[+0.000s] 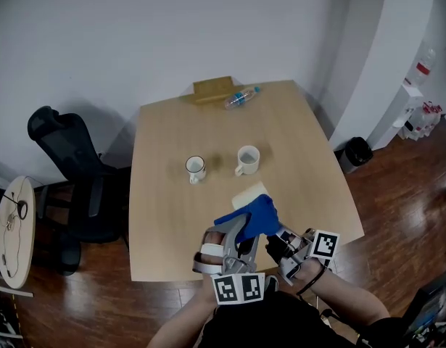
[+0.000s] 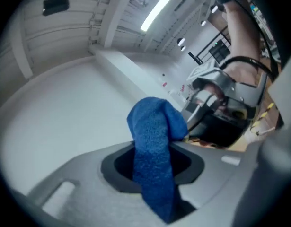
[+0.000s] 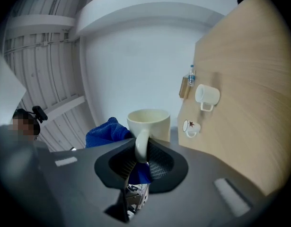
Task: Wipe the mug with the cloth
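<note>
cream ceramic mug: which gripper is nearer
Right. The right gripper grips the cream ceramic mug by its handle; the left gripper holds the blue cloth beside it.

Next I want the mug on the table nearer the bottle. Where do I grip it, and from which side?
Probably best by its handle, coming in from the near edge of the table. The mug stands upright, and the handle sticks out toward you, slightly left, so the jaws can close across it.
</note>
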The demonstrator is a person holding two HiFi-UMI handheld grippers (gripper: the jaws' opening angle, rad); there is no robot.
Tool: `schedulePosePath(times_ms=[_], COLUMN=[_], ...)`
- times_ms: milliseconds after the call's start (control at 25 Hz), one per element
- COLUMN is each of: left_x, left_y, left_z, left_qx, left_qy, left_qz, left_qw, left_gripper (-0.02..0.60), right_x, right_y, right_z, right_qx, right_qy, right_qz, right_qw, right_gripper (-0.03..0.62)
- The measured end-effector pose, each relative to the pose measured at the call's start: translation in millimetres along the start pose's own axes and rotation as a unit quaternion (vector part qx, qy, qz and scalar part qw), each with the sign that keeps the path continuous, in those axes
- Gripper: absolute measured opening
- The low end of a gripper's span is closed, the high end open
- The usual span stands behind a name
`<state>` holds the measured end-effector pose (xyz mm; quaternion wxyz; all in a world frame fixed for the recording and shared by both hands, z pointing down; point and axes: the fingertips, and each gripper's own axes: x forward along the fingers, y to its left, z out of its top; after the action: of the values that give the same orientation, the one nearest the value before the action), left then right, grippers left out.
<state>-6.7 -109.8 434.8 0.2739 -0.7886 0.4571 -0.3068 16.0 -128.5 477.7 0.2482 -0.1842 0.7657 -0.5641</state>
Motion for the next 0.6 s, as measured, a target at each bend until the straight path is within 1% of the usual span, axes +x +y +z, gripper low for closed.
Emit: schedulePosePath(times_ms=[40,80,120,160,200,240,320,360,400,520,560,600], left_x=[-2,-4,-5,-6,-8,-10,-15,-17,-19,-21,-23,-26], left_y=[7,14,21,27,33,39,49,53,56,62,63,63], left_z=[1,1,0,-2,-4,-5,-4,-3,-4,-14,-18,-20], left_qx=[-0.036,-0.079,-0.126,-0.177,-0.23,-0.284,-0.377,-0.412,-0.44,-0.505,-0.527,-0.55], left_qy=[-0.009,-0.018,-0.026,-0.034,-0.043,-0.052,-0.07,-0.076,-0.081,-0.086,-0.087,-0.09], left_qz=[-0.009,-0.023,-0.042,-0.065,-0.09,-0.118,-0.178,-0.207,-0.235,-0.3,-0.321,-0.344], left_qw=[0.9993,0.9964,0.9908,0.9816,0.9681,0.9502,0.9064,0.8839,0.8629,0.8049,0.7824,0.7553], left_gripper=[0.127,0.127,0.127,0.127,0.127,0.127,0.127,0.127,0.127,0.127,0.127,0.127], right_x=[-1,-2,-4,-7,-10,-14,-21,-25,-29,-38,-40,-42], right_y=[4,8,12,16,20,25,33,36,38,51,57,65], right_z=[1,1,2,2,2,0,-3,-4,-5,-15,-21,-27], right_qx=[-0.008,-0.016,-0.023,-0.029,-0.034,-0.038,-0.054,-0.069,-0.088,-0.126,-0.133,-0.139], right_qy=[0.004,0.009,0.014,0.02,0.026,0.032,0.05,0.061,0.075,0.119,0.134,0.149], right_qz=[0.002,0.006,0.01,0.015,0.021,0.028,0.042,0.047,0.051,0.074,0.087,0.102], right_qw=[1.0,1.0,1.0,0.999,0.999,0.998,0.996,0.995,0.992,0.982,0.978,0.974], right_gripper=[0.051,0.051,0.051,0.051,0.051,0.052,0.052,0.052,0.052,0.052,0.052,0.052])
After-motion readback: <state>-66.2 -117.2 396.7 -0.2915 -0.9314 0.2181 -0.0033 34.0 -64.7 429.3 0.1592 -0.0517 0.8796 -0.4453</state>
